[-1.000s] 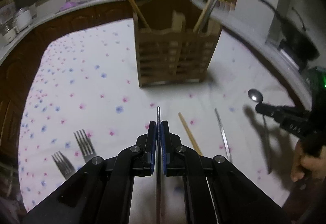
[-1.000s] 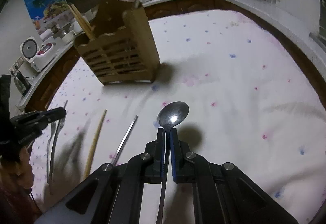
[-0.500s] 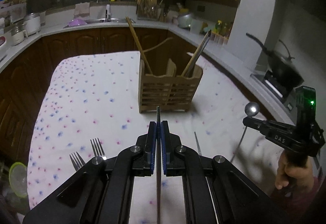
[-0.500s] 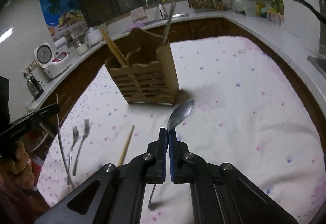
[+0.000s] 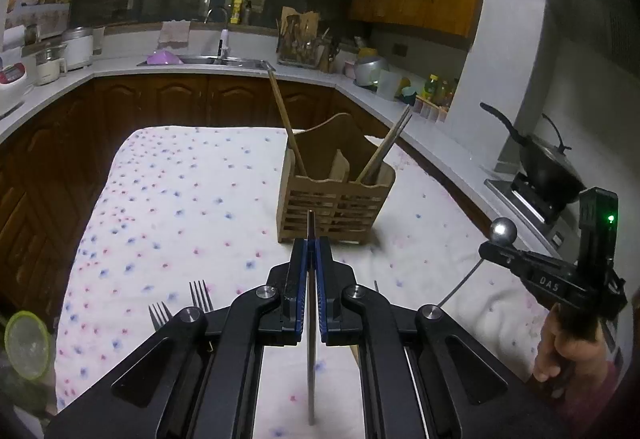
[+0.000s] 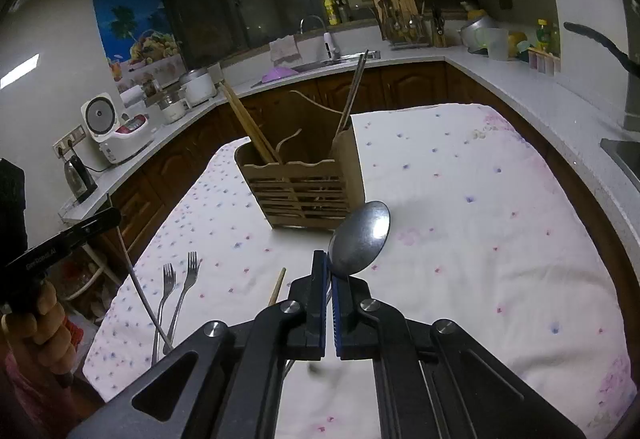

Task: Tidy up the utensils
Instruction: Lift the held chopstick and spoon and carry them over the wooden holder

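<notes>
Your left claw (image 5: 311, 259) is clamped on a thin metal chopstick (image 5: 311, 351); your right claw (image 6: 329, 271) grips a spoon (image 6: 360, 237), both lifted off the bench (image 6: 480, 219). The wooden holder (image 5: 334, 199) stands beyond. Two forks (image 6: 178, 287) lie near the left edge; the cloth right of the holder lies open.

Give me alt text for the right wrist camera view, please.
The right gripper is shut on a metal spoon, bowl raised toward a wooden utensil caddy on a flowered tablecloth. Two forks lie at left.
</notes>
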